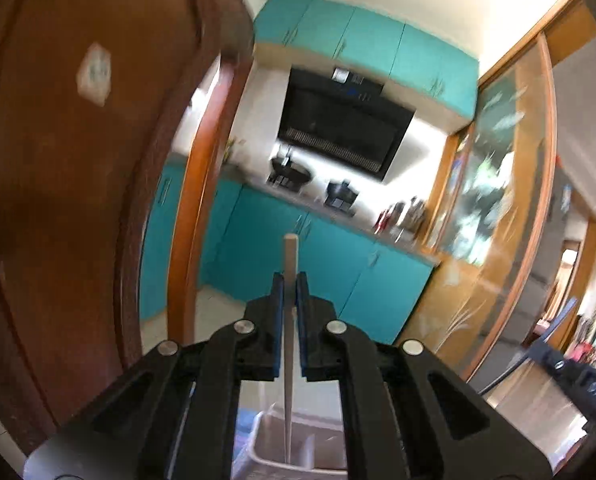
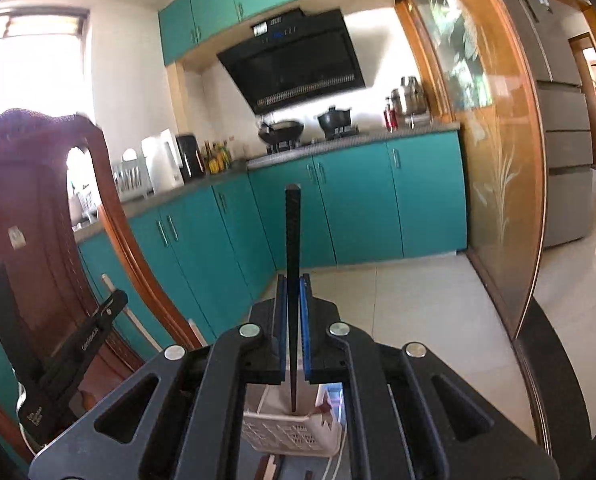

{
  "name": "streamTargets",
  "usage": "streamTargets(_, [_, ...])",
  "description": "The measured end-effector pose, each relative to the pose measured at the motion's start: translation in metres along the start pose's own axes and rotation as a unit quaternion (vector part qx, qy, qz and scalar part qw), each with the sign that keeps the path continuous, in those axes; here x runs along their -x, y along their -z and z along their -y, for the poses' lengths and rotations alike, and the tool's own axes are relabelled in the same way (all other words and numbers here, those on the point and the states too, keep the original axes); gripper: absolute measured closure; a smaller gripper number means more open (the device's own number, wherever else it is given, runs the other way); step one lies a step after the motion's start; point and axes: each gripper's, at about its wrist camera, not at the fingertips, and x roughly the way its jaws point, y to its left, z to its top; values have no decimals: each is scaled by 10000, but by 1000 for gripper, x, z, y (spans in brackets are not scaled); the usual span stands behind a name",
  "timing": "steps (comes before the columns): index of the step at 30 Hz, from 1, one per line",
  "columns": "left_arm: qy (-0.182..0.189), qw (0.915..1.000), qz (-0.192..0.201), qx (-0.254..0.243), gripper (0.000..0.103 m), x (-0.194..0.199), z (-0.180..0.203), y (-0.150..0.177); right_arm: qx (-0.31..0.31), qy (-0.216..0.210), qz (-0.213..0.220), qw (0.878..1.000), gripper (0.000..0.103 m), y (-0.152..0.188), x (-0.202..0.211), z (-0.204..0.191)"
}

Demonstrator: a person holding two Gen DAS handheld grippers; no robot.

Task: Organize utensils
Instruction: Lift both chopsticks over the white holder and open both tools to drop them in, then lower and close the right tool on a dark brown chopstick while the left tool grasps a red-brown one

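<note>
A: Black chopstick upright, pinched in the right gripper, tip just above the white perforated basket rim.

B: Left gripper clamps a pale chopstick, tip inside a white container.

You have a pale, cream-coloured chopstick standing upright, clamped near its middle, its blunt square end pointing up and its thinner end reaching down into a white plastic container below. In the right wrist view you hold a black chopstick the same way: upright, square-topped, with a finely ribbed surface, tapering toward its lower tip. That tip sits just at or inside the rim of a white perforated basket, near its back edge; whether it touches the basket you cannot tell.
</note>
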Motion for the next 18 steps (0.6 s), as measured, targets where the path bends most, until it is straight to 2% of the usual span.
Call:
streamTargets(5, [-256, 9986, -371, -281, 96, -28, -8, 18, 105, 66, -226, 9997, 96, 19, -9, -5])
streamTargets(10, [-235, 9973, -568, -411, 96, -30, -6, 25, 200, 105, 9, 9997, 82, 27, 22, -11])
streamTargets(11, [-235, 9972, -560, -447, 94, -27, -6, 26, 206, 27, 75, 9998, 81, 27, 32, -11])
streamTargets(15, [-116, 9970, -545, -540, 73, -9, -10, 25, 448, -387, 118, 9982, 81, 46, 68, -14])
streamTargets(17, [-46, 9967, -530, -613, 69, 3, -12, 28, 713, -599, -114, 9956, 81, 70, 71, -19])
streamTargets(18, [-26, 9964, -550, -651, 69, 8, -14, 30, 825, -669, -492, 9931, 81, 89, 62, -19])
